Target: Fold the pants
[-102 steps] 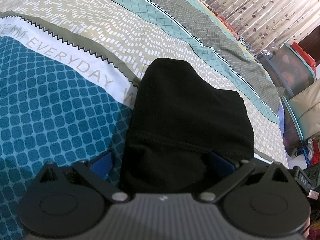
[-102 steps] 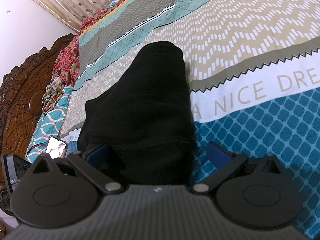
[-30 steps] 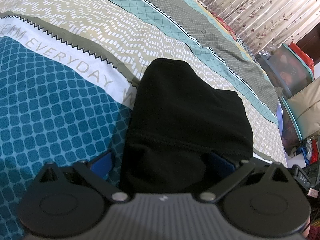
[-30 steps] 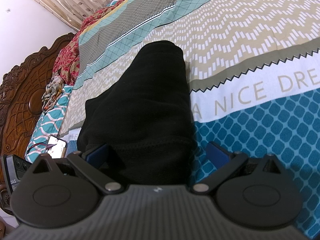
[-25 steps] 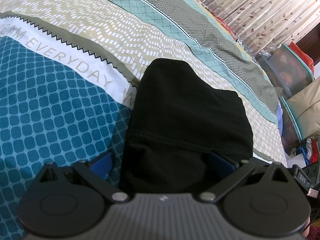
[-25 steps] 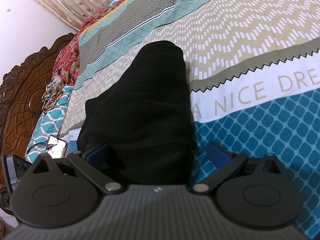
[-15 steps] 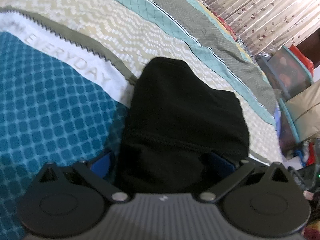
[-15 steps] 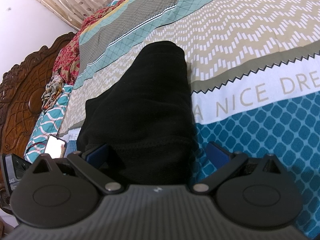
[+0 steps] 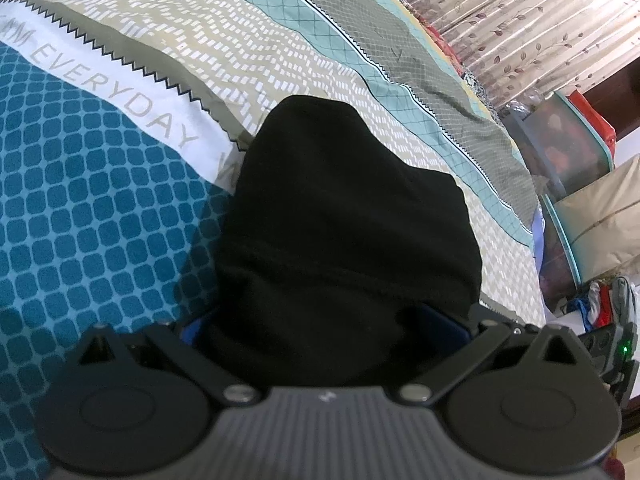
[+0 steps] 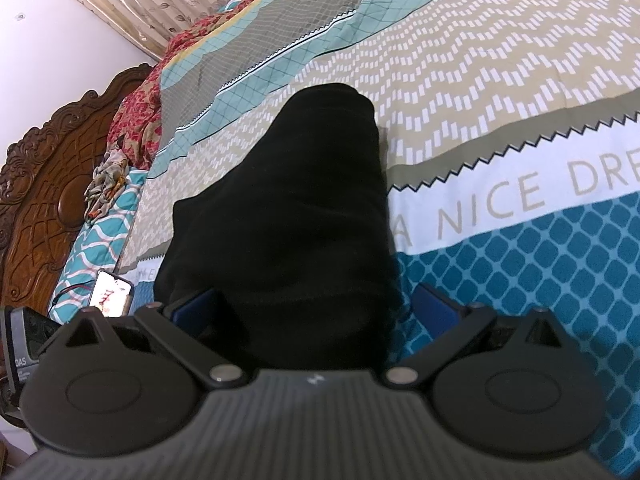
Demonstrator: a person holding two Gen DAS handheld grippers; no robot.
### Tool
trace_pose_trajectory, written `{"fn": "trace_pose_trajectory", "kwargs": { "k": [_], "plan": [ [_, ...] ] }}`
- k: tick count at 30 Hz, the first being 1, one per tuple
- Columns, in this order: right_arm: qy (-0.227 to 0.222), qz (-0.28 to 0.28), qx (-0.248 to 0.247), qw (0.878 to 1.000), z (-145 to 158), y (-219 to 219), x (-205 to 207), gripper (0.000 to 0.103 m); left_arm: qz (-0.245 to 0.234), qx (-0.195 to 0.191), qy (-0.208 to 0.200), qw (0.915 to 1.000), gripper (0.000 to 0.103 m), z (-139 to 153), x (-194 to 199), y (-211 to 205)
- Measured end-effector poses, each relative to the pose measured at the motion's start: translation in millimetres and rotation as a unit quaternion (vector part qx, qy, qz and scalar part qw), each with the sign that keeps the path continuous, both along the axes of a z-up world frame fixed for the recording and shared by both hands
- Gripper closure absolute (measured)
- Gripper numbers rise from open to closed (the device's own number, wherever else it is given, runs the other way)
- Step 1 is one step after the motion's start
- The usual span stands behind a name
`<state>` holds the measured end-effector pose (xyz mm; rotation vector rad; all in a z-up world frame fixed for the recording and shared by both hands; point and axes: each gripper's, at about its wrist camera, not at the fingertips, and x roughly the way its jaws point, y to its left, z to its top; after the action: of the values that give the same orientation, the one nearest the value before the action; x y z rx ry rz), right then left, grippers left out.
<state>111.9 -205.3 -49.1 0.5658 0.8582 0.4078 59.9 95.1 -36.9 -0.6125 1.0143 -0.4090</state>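
So both my tongs are low over the bed, pointing forward along the black pants (image 9: 344, 216), which lie folded into a dark bundle on the patterned bedsheet (image 9: 100, 208). My left gripper (image 9: 320, 326) has its blue fingers (image 9: 442, 322) spread wide on either side of the near end of the fabric, not pinching it. Same with my right gripper (image 10: 316, 306): blue fingers (image 10: 434, 306) wide apart, the pants' right edge running between them. Compared to a few seconds ago, the left one has tipped up and nudged forward a bit, so the cloth sits deeper between the fingers and hides more of the left one. The right barely moved. Carved headboard (image 10: 44, 196) off to the side, phone (image 10: 110, 294) by it.
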Motion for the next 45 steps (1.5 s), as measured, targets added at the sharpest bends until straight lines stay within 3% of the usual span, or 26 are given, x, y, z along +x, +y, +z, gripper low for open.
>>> {"fn": "trace_pose_trajectory", "kwargs": {
  "k": [45],
  "plan": [
    [0.002, 0.002, 0.0, 1.0, 0.1, 2.2, -0.3, 0.0, -0.001, -0.001, -0.002, 1.0, 0.001, -1.7, -1.6, 1.3]
  ]
}}
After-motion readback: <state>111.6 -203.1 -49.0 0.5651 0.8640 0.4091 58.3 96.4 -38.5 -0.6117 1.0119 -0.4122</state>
